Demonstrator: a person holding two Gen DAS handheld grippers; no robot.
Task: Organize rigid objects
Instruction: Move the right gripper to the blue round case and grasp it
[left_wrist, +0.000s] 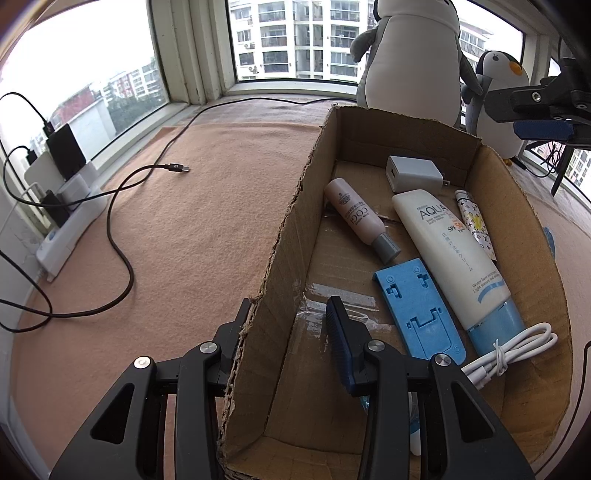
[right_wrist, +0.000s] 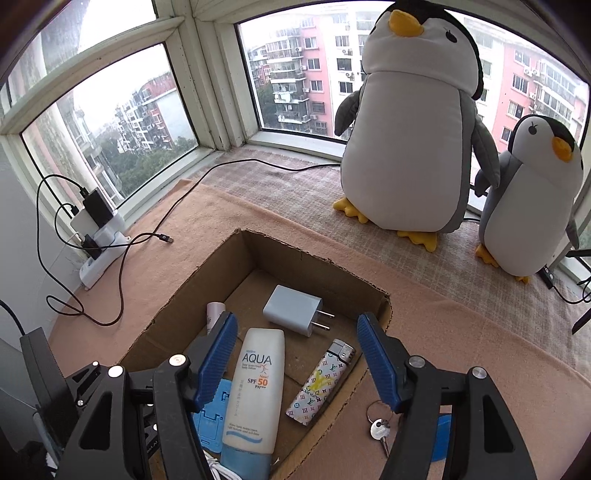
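Note:
An open cardboard box (left_wrist: 280, 236) (right_wrist: 373, 295) sits on the peach cloth. In it lie a white AQUA sunscreen tube (left_wrist: 450, 254) (right_wrist: 255, 387), a pink bottle (left_wrist: 358, 218) (right_wrist: 215, 314), a grey plug charger (left_wrist: 413, 173) (right_wrist: 295, 310), a patterned lighter (left_wrist: 476, 225) (right_wrist: 321, 384), a blue plastic stand (left_wrist: 417, 306) (right_wrist: 212, 417) and a coiled white cable (left_wrist: 513, 350). My left gripper (left_wrist: 288, 317) is shut on the box's left wall, one finger outside and one inside. Above the box hangs my right gripper (right_wrist: 297, 317) (left_wrist: 535, 110), open and holding nothing.
A key on a ring (right_wrist: 380, 430) lies on the cloth right of the box, beside a blue object (right_wrist: 443, 435). Two plush penguins (right_wrist: 410, 125) (right_wrist: 532, 199) stand at the window. A black cable (left_wrist: 122, 206) and a white power strip (left_wrist: 70, 218) are at the left.

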